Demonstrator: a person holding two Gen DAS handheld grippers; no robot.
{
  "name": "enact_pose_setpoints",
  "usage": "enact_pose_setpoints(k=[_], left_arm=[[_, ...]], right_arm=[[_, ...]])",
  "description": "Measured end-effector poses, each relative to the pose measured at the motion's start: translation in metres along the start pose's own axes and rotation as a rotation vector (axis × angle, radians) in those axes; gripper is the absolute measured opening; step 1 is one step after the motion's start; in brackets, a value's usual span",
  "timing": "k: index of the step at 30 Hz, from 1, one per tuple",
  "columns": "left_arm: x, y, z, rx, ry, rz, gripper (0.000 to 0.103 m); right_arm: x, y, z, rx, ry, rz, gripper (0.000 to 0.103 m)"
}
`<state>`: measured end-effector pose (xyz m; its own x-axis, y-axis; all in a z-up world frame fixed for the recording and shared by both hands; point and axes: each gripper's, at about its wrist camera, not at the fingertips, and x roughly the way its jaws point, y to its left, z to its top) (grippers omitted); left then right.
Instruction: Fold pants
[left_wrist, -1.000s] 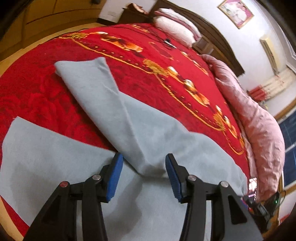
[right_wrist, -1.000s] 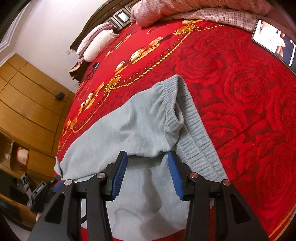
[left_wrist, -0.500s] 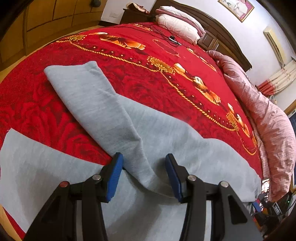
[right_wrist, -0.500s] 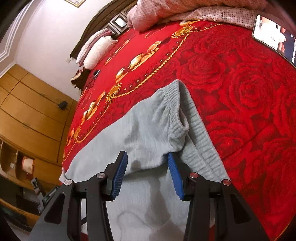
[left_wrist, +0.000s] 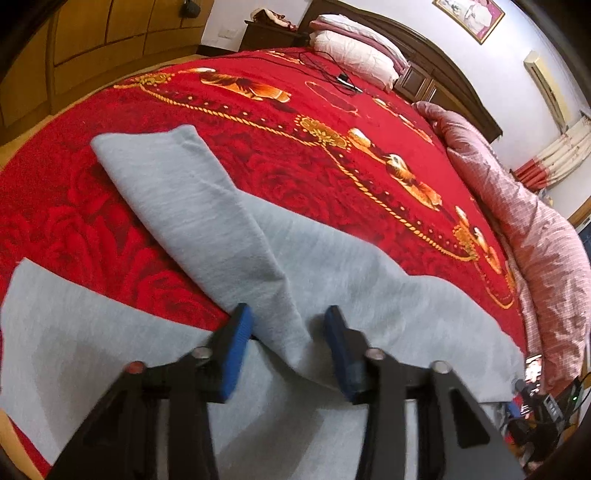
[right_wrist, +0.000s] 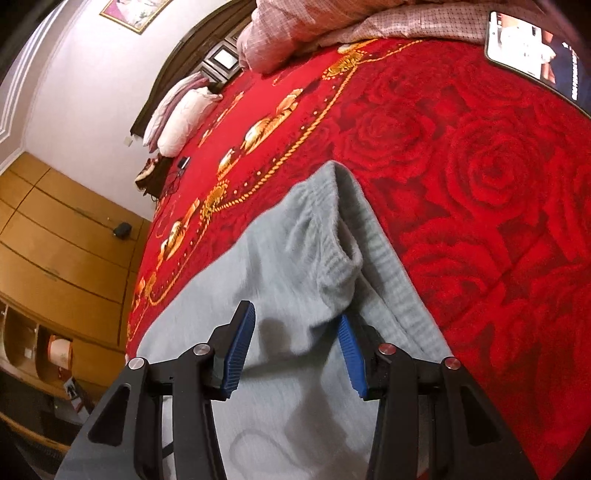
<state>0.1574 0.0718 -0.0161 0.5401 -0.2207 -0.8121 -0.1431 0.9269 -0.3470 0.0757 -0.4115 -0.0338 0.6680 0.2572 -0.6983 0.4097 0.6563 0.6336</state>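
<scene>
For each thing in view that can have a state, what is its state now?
Grey pants: partly folded, one leg across the other, on the bed.
Waistband: gaping open.
Left gripper: jaws open around a fabric fold.
Right gripper: jaws open around fabric.
Phone: screen lit.

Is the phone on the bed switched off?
No, the phone lying on the red bedspread has a lit screen showing a picture in the right wrist view.

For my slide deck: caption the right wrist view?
Open right gripper straddling the raised waistband of grey pants on a red rose bedspread.
</scene>
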Motion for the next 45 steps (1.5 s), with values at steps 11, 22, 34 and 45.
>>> enact_pose_setpoints(k=[11,22,34,45], left_arm=[[-0.033,0.002,0.007,0.019,-0.068,-0.067,0.005],[-0.098,0.008,0.0,0.029,-0.162,-0.127,0.004],[-0.133,0.03,-0.045,0.031,-0.166,-0.125,0.004],[-0.132,0.045,-0.098,0.064,-0.085,-0.088,0.004]], right_arm=[[-0.015,0.009,0.008,-0.035,-0.053,0.064,0.005],[-0.062,0.017,0.012,-0.064,-0.13,0.162,0.004],[-0.106,0.005,-0.018,-0.098,-0.144,0.193,0.004],[-0.11,-0.028,-0.046,-0.071,-0.096,0.15,0.004]])
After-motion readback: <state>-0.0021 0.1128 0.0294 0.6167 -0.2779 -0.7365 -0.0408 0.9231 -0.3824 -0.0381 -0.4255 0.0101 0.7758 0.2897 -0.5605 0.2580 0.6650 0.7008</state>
